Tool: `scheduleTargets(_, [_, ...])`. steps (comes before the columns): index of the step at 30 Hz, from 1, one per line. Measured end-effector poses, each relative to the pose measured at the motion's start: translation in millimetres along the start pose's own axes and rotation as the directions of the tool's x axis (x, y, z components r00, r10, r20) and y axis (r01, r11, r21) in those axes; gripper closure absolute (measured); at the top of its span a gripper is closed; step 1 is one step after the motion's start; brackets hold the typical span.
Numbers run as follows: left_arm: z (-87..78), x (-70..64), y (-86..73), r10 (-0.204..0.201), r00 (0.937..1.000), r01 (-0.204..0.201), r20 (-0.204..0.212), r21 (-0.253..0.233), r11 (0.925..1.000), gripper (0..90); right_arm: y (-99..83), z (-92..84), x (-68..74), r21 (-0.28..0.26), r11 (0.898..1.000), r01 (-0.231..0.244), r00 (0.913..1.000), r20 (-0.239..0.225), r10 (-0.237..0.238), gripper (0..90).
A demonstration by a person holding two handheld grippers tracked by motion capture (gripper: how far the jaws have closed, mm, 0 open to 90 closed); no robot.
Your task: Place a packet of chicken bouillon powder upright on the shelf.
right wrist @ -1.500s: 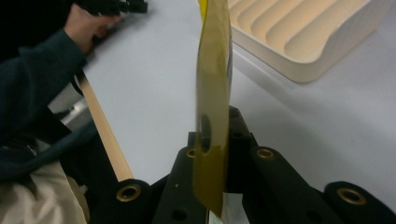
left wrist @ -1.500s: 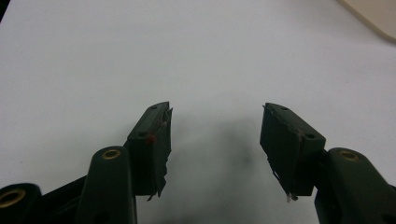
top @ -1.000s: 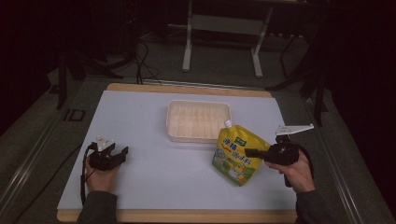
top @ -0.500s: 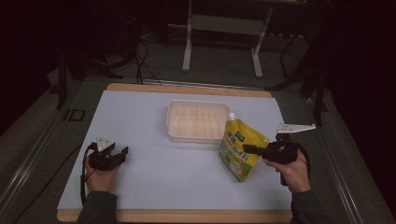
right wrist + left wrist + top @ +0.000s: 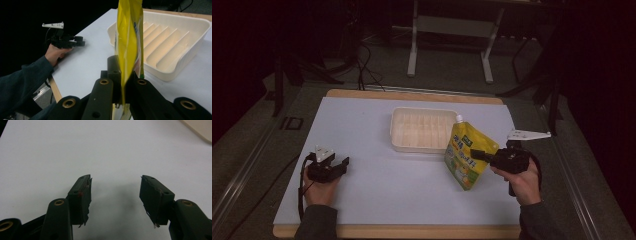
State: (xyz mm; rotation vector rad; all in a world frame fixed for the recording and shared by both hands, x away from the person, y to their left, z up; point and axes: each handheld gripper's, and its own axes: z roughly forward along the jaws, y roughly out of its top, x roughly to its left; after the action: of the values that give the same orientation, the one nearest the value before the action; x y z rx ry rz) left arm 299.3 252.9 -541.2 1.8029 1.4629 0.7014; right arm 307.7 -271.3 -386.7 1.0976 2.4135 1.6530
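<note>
Now, one big white table top (image 5: pixel 377 200) with a wooden edge holds one cream plastic tray with ridges inside (image 5: pixel 424 129). Just beside the tray, at its right, is one yellow and green soft pouch with a white cap (image 5: pixel 463 156). It is tilted, with its bottom corner low over the table. Two black grippers are there, one in each hand. The right gripper (image 5: pixel 476 154) has its jaws squeezed tight on the pouch. The left gripper (image 5: pixel 343 165) rests low on the table, well apart from the tray, its jaws wide apart with nothing between them. From above, the pouch shows its printed front. The right gripper view shows its thin yellow edge (image 5: pixel 128 45) standing between the jaws.
</note>
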Motion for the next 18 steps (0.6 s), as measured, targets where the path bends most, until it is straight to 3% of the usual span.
scheduleTargets(18, [-0.3, 0.1, 0.1, 0.0, 1.0, 0.0, 0.0, 0.001, 1.0, 41.8, 12.2, 8.4, 6.4, -0.07, 0.998, -0.001, 0.9984, 0.057, 0.005, 90.0])
